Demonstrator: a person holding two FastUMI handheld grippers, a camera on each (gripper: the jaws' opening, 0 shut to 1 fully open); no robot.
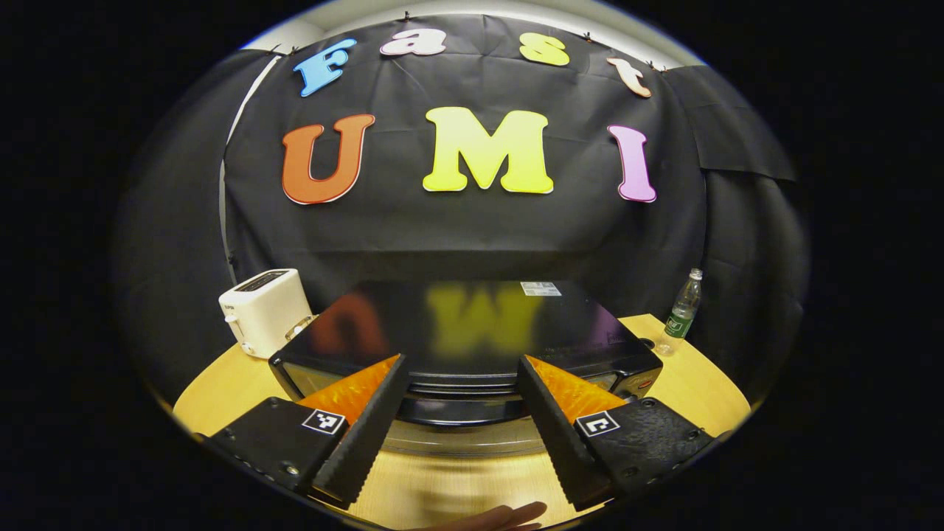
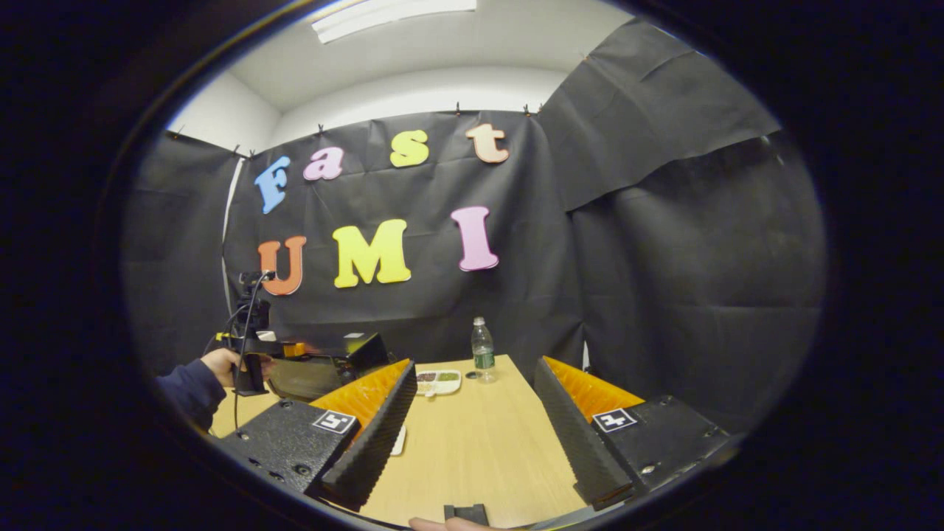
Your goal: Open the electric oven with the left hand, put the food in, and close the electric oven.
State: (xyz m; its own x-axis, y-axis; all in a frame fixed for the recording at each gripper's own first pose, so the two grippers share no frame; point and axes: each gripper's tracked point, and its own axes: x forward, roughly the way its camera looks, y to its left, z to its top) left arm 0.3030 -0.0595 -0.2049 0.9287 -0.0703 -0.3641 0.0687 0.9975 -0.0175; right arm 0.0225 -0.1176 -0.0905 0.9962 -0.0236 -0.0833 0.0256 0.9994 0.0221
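Left hand-held gripper (image 1: 461, 417) has its jaws apart and empty, facing the glossy black electric oven (image 1: 472, 332) straight ahead at the desk's (image 1: 442, 487) far-left side; the oven's long axis runs crosswise to the fingers, door apparently closed. Right hand-held gripper (image 2: 472, 428) is also spread and empty, farther off. White compartmented food tray (image 2: 438, 381) sits mid-desk beside the oven.

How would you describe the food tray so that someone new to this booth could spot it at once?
Start at the light wooden table and find the black electric oven on its far left side. Just right of the oven lies a small white compartment tray holding dark and green food. Unlike the upright clear plastic bottle standing beside it, the tray is flat and low.
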